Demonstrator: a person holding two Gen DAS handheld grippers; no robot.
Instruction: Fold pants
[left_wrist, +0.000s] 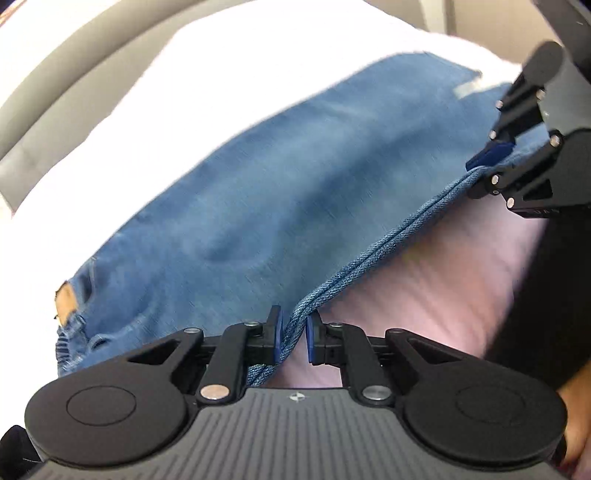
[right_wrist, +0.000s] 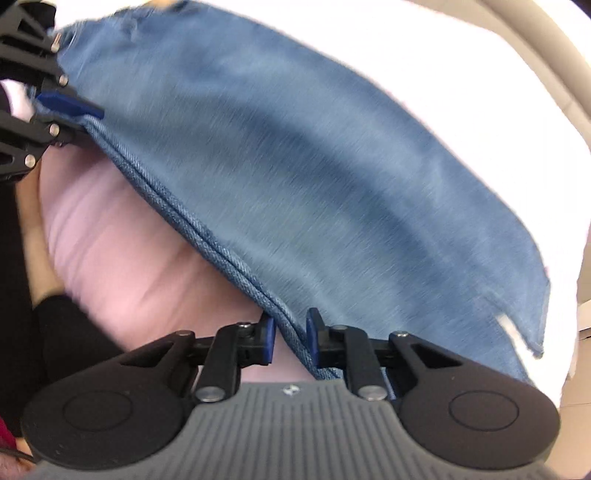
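Landmark: the double-stitched seam edge (left_wrist: 373, 254) of the blue denim pants (left_wrist: 258, 192); every place below is given from it.

Pants: they lie spread over a white surface (left_wrist: 129, 122), which shows beyond the far side of the cloth. The seam edge is the near border and runs taut from one gripper to the other. It appears lifted, with pale pink fabric (left_wrist: 424, 273) showing beneath it on the person's side.

Left gripper (left_wrist: 293, 338): it sits at one end of the seam edge, jaws drawn in with the seam passing between the blue pads. It looks clamped on the denim, though a sliver of gap shows beside one pad.

Right gripper (right_wrist: 290, 338): it sits at the other end of the seam edge. Its jaws are likewise closed down on the seam, which presses against one pad.

Why two grips: my reading is that pinching the same edge at two spread points keeps it straight, so the cloth can be carried over as one flat panel rather than bunching.

Waist end: a tan label patch (left_wrist: 66, 301) and gathered denim lie on the far side of the seam edge, close to the left gripper.

Hem end: the raw leg end (right_wrist: 535, 325) lies beyond the seam edge on the right gripper's side.

Person: a dark sleeve (right_wrist: 74, 332) is on the near side of the seam edge, below the pink fabric.

Step in hand: probably the start of a lengthwise fold, edge held but not yet laid over.
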